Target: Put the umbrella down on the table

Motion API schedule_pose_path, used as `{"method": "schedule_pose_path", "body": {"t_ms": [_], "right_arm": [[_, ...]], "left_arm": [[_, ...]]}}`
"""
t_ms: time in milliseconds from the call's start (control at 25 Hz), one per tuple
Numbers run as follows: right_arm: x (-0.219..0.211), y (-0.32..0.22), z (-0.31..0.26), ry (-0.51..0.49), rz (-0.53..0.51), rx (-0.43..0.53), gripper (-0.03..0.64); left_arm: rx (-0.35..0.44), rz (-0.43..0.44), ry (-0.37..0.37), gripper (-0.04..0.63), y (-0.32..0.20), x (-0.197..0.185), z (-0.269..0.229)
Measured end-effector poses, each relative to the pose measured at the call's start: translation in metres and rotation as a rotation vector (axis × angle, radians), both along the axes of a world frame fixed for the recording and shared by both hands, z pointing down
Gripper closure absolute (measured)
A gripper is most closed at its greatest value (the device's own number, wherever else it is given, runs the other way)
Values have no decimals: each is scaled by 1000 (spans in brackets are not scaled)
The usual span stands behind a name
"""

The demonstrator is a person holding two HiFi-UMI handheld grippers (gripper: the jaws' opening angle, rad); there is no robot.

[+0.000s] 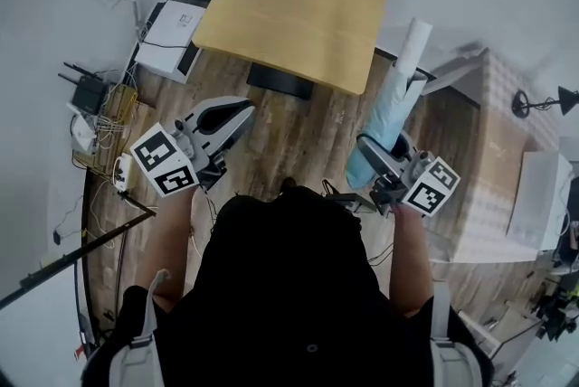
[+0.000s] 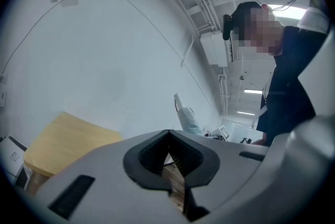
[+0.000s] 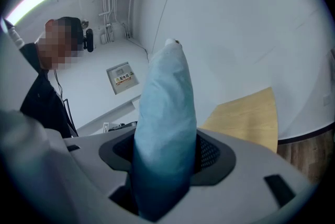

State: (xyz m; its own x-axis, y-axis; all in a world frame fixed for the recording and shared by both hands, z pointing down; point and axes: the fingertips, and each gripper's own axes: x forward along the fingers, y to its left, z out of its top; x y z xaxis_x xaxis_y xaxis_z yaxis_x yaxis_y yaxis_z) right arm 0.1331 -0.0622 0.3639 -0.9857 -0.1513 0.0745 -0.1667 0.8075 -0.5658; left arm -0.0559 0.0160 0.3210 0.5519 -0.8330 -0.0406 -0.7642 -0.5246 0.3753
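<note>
- A light wooden table (image 1: 298, 5) with rounded corners stands at the top of the head view.
- It stands on a floor (image 1: 298, 136) of brown wood planks.
- A dark flat slab (image 1: 280, 80) lies on the floor, partly under the table's near edge.
- A white box-like device (image 1: 172, 37) sits on the floor just beside the table's left corner, with a black cable running across it.
- Farther left, a black unit with antennas (image 1: 88, 91) rests near a tangle of cables (image 1: 113, 118) and small white units.
- At the right stands a pale counter (image 1: 507, 141) with a gridded top.
- A white box (image 1: 540, 195) sits next to the counter; what carries it cannot be told.
</note>
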Motion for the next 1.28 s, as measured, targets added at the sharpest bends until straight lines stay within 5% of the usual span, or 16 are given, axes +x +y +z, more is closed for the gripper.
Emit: {"method": "schedule_pose_path", "body": {"t_ms": [360,640,1280], "right_arm": [[-11,-56,15,-51,-49,-20,334],[-50,-67,20,-28,-62,-28,334],[-145,-110,-6,-54,164,4,334]], "left_arm": [[-50,-27,-24,583,-42,6,15],[-55,-32,9,583,-49,-28,25],[0,150,12,583,-112,-139,32]]}}
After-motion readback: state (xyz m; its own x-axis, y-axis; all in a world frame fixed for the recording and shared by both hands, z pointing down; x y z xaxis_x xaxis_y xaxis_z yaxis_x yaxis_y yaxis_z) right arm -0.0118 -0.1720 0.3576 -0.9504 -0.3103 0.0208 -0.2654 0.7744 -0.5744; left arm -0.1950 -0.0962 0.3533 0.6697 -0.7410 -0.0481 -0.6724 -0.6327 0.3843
